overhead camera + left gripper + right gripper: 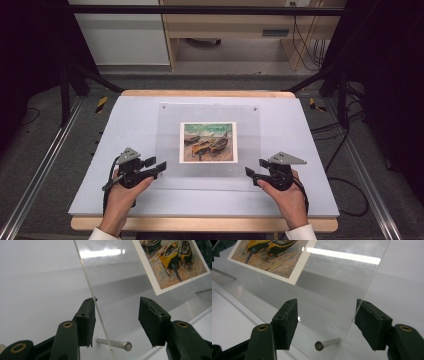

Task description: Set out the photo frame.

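A clear acrylic panel (167, 130) lies on the pale grey table top (125, 120), with a white-bordered painting of boats (208, 142) at its middle. My left gripper (161, 166) sits at the panel's near left corner, open. In the left gripper view its jaws (117, 300) straddle the panel's edge (100, 312), which runs close by the left pad (86, 322); a small metal pin (113, 343) lies between them. My right gripper (254, 167) is at the near right corner, also open. There the panel's edge (352, 315) passes close to the right pad (372, 325), with a pin (327, 343) below.
Grey table surface stretches wide on both sides of the panel and in front of it, ending at a wooden front edge (200, 223). Metal rails (40, 170) flank the table on the floor, cables (345, 150) lie at the right, and wooden furniture (225, 25) stands behind.
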{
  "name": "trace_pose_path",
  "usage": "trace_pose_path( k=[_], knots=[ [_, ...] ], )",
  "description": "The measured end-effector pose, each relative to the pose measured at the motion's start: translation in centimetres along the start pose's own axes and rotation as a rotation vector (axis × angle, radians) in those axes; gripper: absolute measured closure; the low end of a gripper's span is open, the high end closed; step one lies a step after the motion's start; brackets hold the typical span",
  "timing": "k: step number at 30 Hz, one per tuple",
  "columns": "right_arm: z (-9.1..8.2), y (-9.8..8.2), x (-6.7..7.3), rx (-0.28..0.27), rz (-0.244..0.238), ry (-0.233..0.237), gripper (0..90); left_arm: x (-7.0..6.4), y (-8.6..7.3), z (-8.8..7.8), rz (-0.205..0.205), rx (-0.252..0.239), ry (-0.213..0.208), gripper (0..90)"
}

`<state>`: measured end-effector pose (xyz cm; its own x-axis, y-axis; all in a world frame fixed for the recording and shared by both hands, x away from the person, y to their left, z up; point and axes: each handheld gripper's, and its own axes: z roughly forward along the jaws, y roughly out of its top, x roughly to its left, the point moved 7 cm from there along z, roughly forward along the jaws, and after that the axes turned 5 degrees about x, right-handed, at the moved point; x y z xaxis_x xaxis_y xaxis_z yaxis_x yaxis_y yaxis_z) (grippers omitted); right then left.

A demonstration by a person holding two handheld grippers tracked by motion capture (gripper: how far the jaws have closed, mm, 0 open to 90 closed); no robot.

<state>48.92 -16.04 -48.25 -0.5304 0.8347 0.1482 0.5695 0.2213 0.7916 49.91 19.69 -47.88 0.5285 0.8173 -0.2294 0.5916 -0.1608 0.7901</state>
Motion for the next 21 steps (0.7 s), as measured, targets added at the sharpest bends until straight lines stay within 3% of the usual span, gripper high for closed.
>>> trace_pose_path(
  k=[21],
  knots=[
    [-0.58, -0.46, 0.35, -0.006, -0.014, -0.027, 40.0, -0.32, -0.52, -0.61, 0.011, -0.007, 0.014, 51.2]
  ],
)
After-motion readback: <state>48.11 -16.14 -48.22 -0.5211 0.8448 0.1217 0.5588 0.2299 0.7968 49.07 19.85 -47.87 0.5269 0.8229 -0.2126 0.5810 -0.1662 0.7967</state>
